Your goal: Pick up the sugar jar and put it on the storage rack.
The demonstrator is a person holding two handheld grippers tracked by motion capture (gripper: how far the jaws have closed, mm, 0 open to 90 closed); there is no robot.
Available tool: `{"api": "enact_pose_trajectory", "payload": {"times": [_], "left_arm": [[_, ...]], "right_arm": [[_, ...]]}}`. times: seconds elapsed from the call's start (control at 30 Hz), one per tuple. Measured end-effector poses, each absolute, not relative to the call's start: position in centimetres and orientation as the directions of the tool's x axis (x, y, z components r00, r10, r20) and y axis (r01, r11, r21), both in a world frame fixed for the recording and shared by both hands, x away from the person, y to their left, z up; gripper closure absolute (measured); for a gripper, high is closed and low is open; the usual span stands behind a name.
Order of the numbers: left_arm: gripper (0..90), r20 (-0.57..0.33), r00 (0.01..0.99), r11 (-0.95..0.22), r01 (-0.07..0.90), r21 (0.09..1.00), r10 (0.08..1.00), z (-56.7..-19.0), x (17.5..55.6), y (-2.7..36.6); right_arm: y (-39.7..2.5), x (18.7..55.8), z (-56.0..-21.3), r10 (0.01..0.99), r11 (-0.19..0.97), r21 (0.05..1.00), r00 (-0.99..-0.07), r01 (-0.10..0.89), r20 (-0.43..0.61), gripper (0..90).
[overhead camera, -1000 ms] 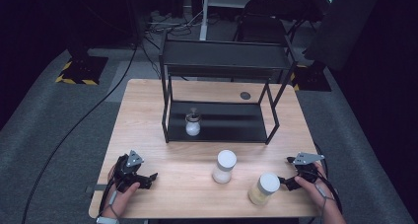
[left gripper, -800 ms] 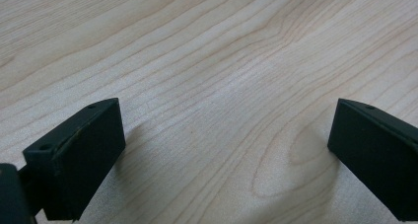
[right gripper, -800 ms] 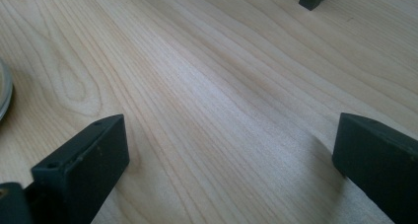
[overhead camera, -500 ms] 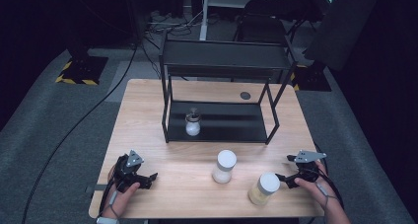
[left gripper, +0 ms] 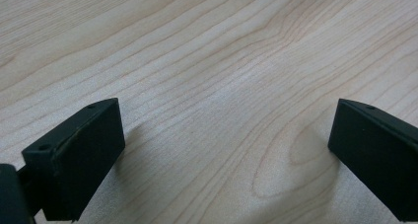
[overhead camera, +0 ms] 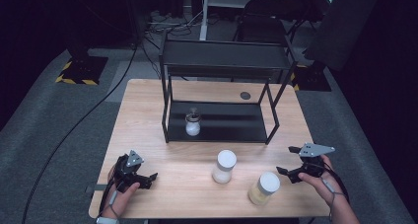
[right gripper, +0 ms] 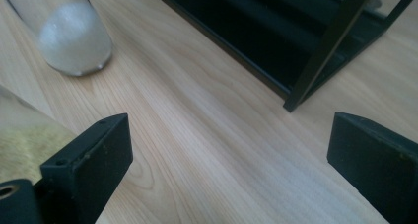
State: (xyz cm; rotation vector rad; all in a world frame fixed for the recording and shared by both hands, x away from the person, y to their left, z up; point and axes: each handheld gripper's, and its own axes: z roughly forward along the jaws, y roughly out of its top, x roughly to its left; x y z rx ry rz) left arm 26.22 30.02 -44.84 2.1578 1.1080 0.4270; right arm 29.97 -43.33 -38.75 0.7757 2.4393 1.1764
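Right tool (overhead camera: 291,170) nearer yellow jar (overhead camera: 264,188)

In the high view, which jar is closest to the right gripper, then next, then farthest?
From the right gripper:
1. Yellowish jar, just to its left at the table's front.
2. White jar, front middle.
3. Small jar, on the black rack's bottom shelf.

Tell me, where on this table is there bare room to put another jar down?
Bare wood runs along the table's left side, beside the black rack, and between the left tool and the white jar. The front right is crowded: the yellowish jar stands close to the right tool. A small jar sits on the rack's lower shelf.
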Motion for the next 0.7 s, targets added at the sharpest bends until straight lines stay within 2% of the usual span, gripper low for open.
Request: {"api": "enact_pose_trajectory", "payload": {"times": [0.7], "left_arm": [[0.5,-0.011,0.587,-0.420,0.591,0.689,0.809,-44.8,26.3,30.0]], "right_arm": [[-39.9,30.1,-34.4,0.537,0.477,0.844,-0.842,0.246,-0.058,3.4]]}}
